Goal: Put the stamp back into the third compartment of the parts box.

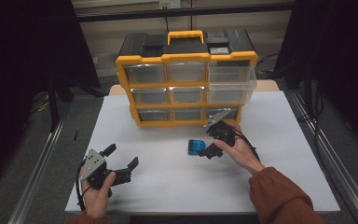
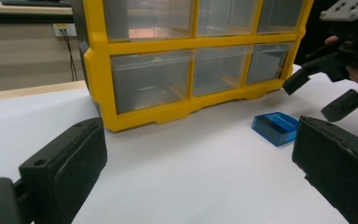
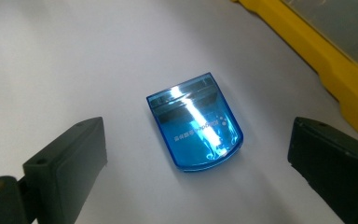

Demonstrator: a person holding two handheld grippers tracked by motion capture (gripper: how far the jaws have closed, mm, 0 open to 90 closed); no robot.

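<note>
A small translucent blue case (image 1: 196, 147) lies flat on the white table top (image 1: 168, 191), in front of a yellow and black drawer organizer (image 1: 186, 79). My right gripper (image 1: 210, 141) is open just to the right of the case, pointing at it. In the right gripper view the blue case (image 3: 195, 122) lies between and a little beyond the two spread jaws of the right gripper (image 3: 198, 140), untouched. My left gripper (image 1: 121, 156) is open and holds nothing at the table's front left. From the left gripper view, the case (image 2: 276, 127) and the right gripper (image 2: 311, 99) are at the right.
The organizer's top right clear drawer (image 1: 230, 79) is pulled out toward me; the other drawers (image 1: 186, 94) are closed. Its yellow frame (image 3: 326, 51) stands close behind the case. Metal rails (image 1: 37, 168) run along both sides of the table.
</note>
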